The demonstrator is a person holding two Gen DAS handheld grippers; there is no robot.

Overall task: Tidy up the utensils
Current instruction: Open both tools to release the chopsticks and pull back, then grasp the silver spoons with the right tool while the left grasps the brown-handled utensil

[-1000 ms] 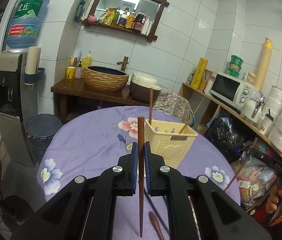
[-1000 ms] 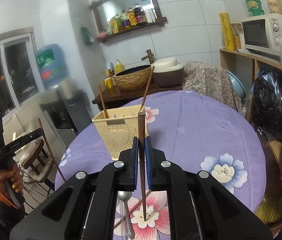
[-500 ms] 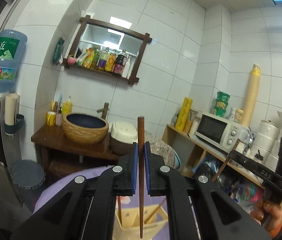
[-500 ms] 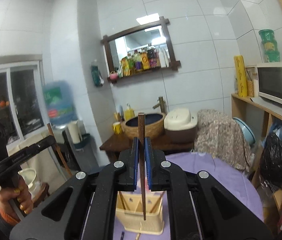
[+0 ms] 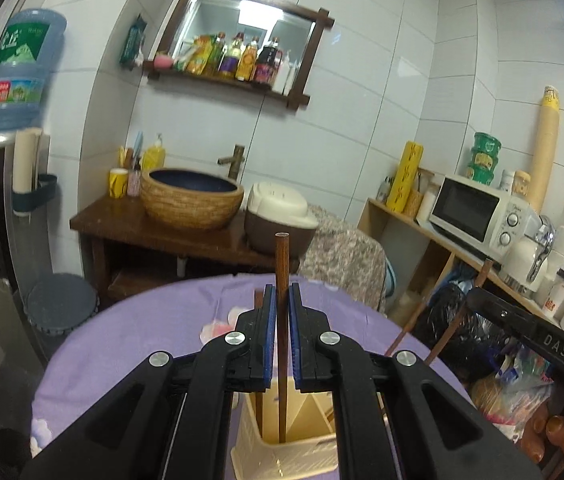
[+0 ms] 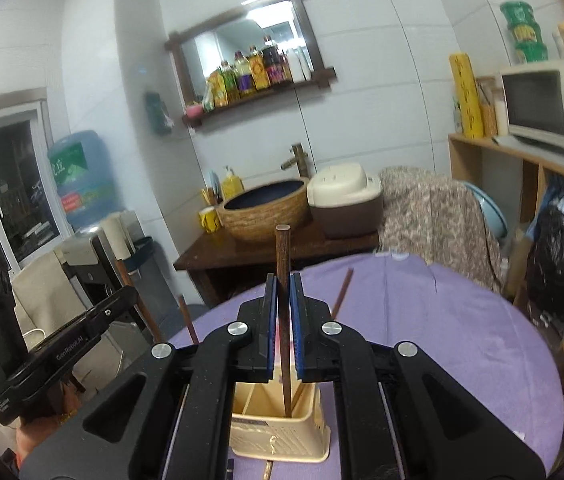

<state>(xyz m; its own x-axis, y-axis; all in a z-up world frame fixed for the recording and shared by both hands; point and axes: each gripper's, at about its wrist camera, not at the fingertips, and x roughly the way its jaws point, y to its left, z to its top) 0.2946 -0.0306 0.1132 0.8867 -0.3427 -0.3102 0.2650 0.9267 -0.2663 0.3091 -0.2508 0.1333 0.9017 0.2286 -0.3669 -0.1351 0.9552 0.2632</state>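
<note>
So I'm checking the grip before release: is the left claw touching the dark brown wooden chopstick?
Touching. The left wrist view shows the left claw with its blue pads pressed against both sides of the upright dark brown wooden chopstick.

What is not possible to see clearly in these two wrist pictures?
- Left wrist view: the lower walls of the cream plastic utensil basket are covered by the left gripper.
- Left wrist view: the person's hand is cut off by the edge.
- Right wrist view: the dark wooden chopstick tip goes into the basket; what it rests on is hidden.
- Right wrist view: utensils lying before the basket are hidden under the right gripper.
</note>
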